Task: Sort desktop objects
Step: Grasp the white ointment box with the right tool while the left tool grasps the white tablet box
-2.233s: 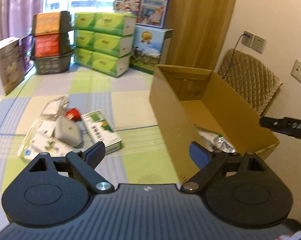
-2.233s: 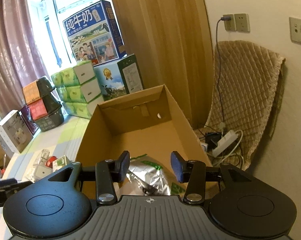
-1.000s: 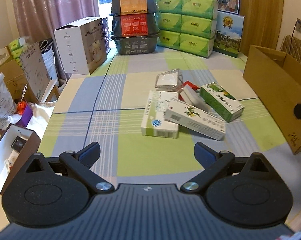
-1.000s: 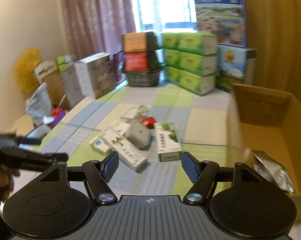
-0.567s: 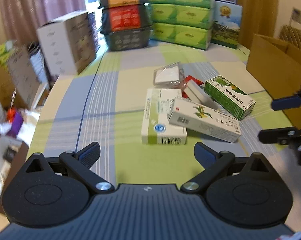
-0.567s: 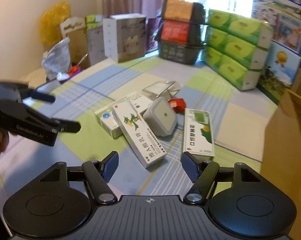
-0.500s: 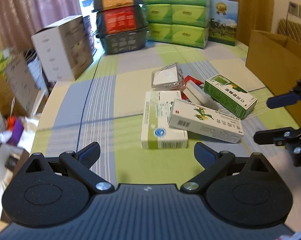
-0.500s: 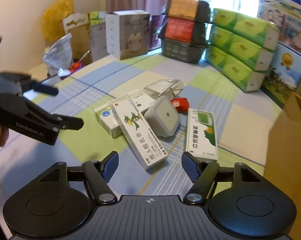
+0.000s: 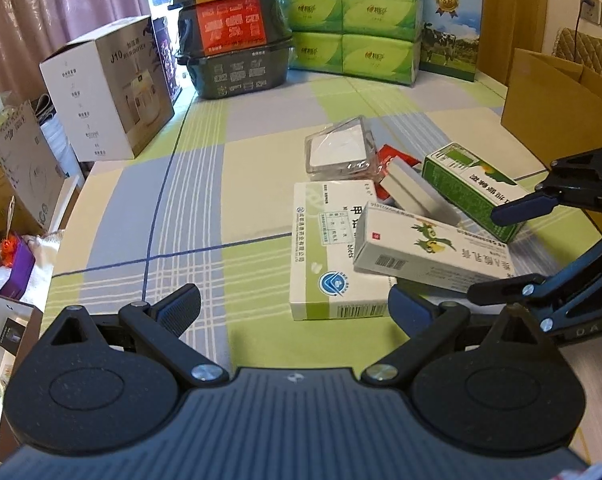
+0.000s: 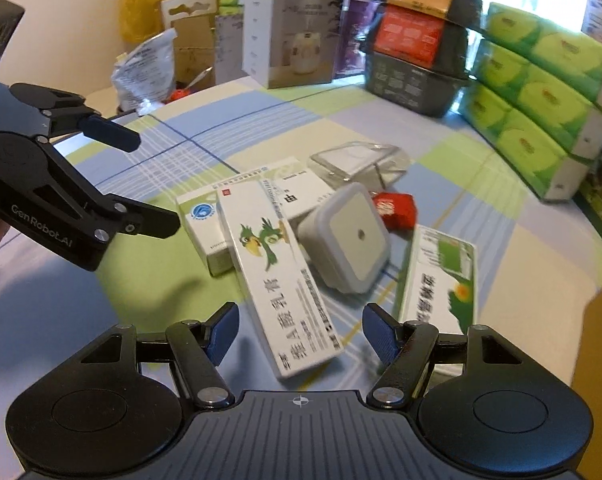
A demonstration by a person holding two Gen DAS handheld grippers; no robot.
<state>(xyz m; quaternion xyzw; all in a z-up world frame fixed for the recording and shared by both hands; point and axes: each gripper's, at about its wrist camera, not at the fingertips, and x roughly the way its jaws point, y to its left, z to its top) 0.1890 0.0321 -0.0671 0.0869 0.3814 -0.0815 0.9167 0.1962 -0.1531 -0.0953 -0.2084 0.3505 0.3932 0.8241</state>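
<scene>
A pile of small items lies on the checked tablecloth [image 9: 181, 216]. A long white box with a green bird [image 10: 277, 276] [image 9: 429, 248] rests across a flat white-and-green medicine box [image 9: 325, 248] [image 10: 205, 220]. Beside them are a grey-white square night light [image 10: 349, 236], a green box [image 10: 441, 276] [image 9: 473, 188], a clear plastic case [image 9: 339, 150] and a red packet [image 10: 395, 210]. My right gripper [image 10: 301, 330] [image 9: 497, 252] is open, its fingers on either side of the bird box's near end. My left gripper [image 9: 295, 304] [image 10: 145, 180] is open and empty, just short of the medicine box.
An open cardboard box [image 9: 541, 96] stands at the table's right side. Green tissue packs [image 9: 353, 48], stacked black baskets [image 9: 233, 40] and a white carton [image 9: 109, 92] line the far edge. Bags and boxes [image 9: 17, 184] crowd the floor beyond the left edge.
Both grippers swung from the cardboard box to the pile and closed in on it. The right gripper dropped lower until the bird box's end lies between its open fingers.
</scene>
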